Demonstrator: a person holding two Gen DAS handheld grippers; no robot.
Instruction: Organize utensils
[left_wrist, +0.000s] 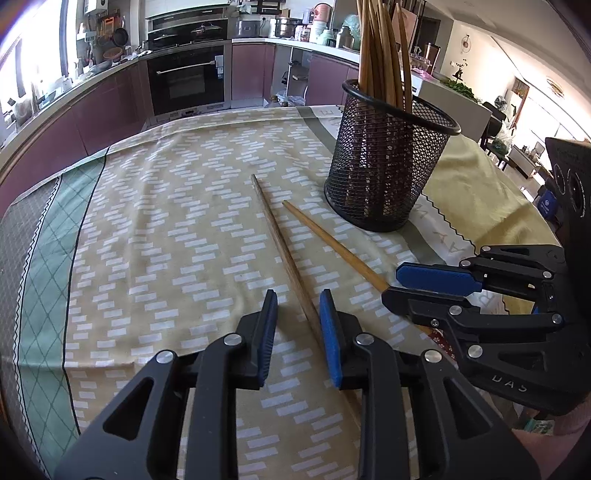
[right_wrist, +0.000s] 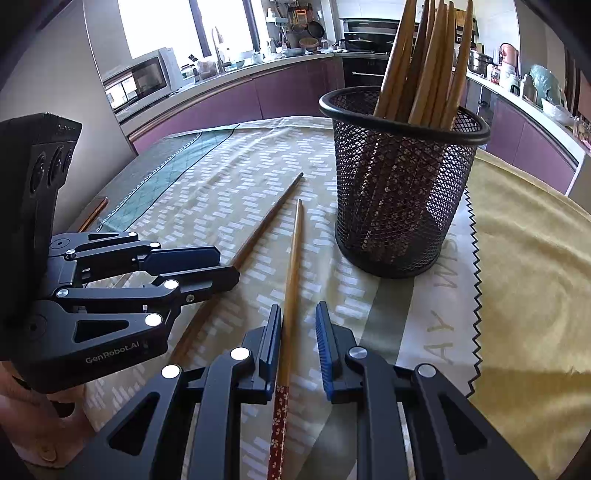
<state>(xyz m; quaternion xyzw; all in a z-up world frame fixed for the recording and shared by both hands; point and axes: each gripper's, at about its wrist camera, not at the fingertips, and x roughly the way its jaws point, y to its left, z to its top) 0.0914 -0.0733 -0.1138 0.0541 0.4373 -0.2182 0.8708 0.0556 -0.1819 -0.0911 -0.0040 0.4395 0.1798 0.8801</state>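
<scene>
Both grippers, left (left_wrist: 298, 334) and right (right_wrist: 298, 341), are hovering with fingers apart, each straddling one brown wooden chopstick (left_wrist: 286, 254) (right_wrist: 291, 280) lying mid-tablecloth (left_wrist: 166, 229), near the black mesh holder (left_wrist: 388, 166).

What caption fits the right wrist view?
Open right gripper straddles a chopstick lying on the tablecloth, beside a mesh holder full of chopsticks.
</scene>
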